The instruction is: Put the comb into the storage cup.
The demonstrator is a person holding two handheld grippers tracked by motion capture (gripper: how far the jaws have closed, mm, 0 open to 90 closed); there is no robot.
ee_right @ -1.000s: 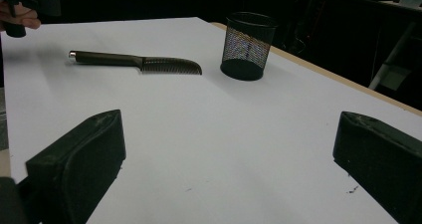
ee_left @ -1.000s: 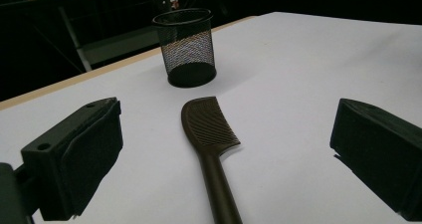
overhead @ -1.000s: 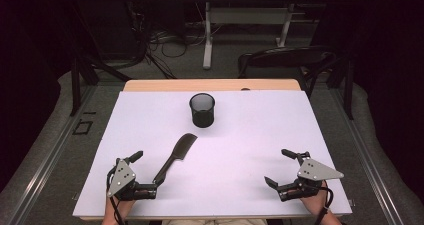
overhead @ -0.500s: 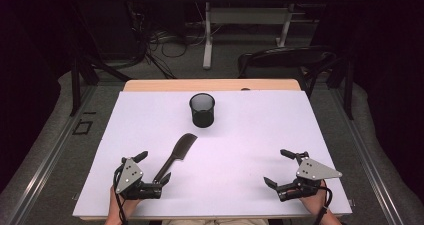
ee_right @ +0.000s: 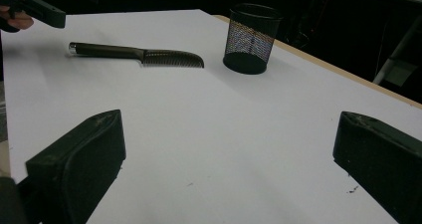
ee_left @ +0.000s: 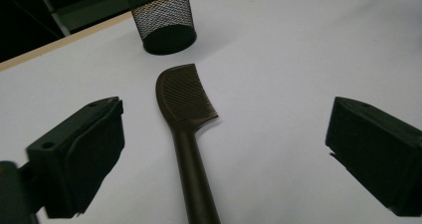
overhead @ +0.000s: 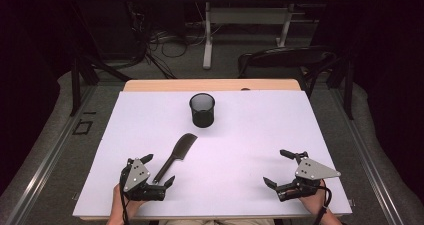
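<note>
Comb: light, stiff, slick plastic, flat on the worktop. Your left gripper straddles the handle, jaws wide, just closing slightly; take it mid-handle. Right gripper open, idle.

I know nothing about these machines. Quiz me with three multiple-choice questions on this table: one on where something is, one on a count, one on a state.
1. The dark plastic comb lies:
A. inside the cup
B. flat on the white table
C. on the floor

2. Black mesh cups on the table:
A. one
B. two
C. three

3. The left tool is:
A. clamped on the comb
B. open around the comb's handle
C. inside the cup

B: it lies flat near the left tool.
A: a single cup stands there.
B: its jaws straddle the handle, apart from it.
</note>
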